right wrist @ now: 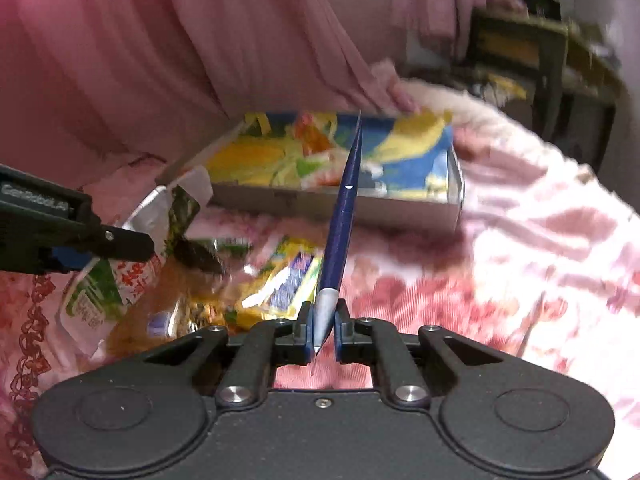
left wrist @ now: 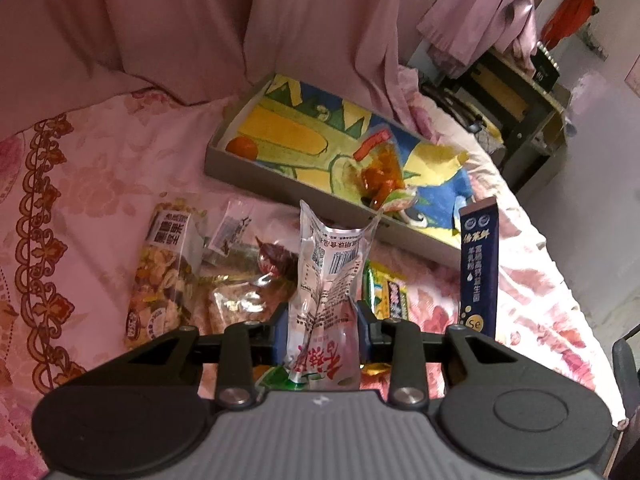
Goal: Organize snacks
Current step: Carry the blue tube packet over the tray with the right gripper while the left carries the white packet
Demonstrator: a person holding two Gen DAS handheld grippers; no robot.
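Both grippers have hold of a snack above a bed covered by a pink flowered sheet (left wrist: 92, 168). In the left wrist view, the left gripper (left wrist: 322, 330) is clamped partway closed around a clear plastic pouch (left wrist: 326, 276) with red lettering and a barcode; the pouch stands upright between the blue pads, its crumpled top fanned out. In the right wrist view, the right gripper (right wrist: 323, 330) is closed down tight on the silver end of a thin dark blue sachet (right wrist: 342, 216), which points up and away, tilted a little to the right. The same sachet shows in the left view as a tall blue strip with white lettering, to the right of the pouch.

A shallow grey tray (left wrist: 224, 156) lined with a bright yellow, green and blue picture lies on the far side of the bed, against a pink curtain (left wrist: 200, 20). Inside it are an orange wrapped sweet (left wrist: 380, 172) near its middle and a small round orange thing (left wrist: 241, 148) at its left end.

Near the grippers, loose snacks lie on the sheet: a bag of mixed nuts (left wrist: 164, 264) at the left, a yellow and green packet (left wrist: 386, 290) just right of the pouch, and other small wrappers between them, too jumbled to tell apart.
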